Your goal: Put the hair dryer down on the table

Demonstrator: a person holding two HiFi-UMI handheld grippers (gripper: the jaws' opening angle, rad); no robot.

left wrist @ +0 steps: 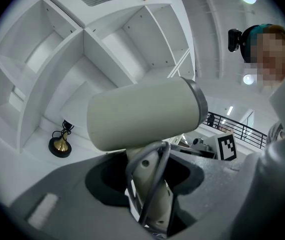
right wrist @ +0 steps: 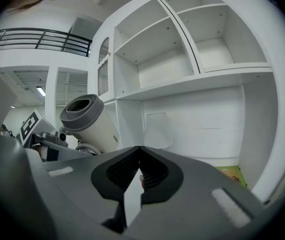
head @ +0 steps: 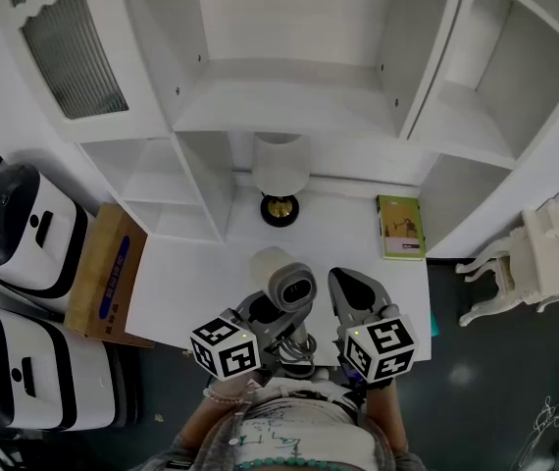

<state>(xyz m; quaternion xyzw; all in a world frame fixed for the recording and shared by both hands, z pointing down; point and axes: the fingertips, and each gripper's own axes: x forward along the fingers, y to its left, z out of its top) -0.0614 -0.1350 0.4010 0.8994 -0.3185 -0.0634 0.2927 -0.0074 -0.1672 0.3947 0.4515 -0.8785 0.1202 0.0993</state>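
The hair dryer (left wrist: 142, 114) is held by its handle between the 2 jaws of the left gripper (left wrist: 147, 184), with a loop of its grey cord pinched alongside. In the head view its barrel is seen over the front part of the white table (head: 191, 283), nozzle end toward the shelves. The right gripper (right wrist: 138, 156) is held just beside it, its jaws drawn together on nothing. A lamp (head: 281, 170) and a green book (head: 401, 227) are seen farther back.
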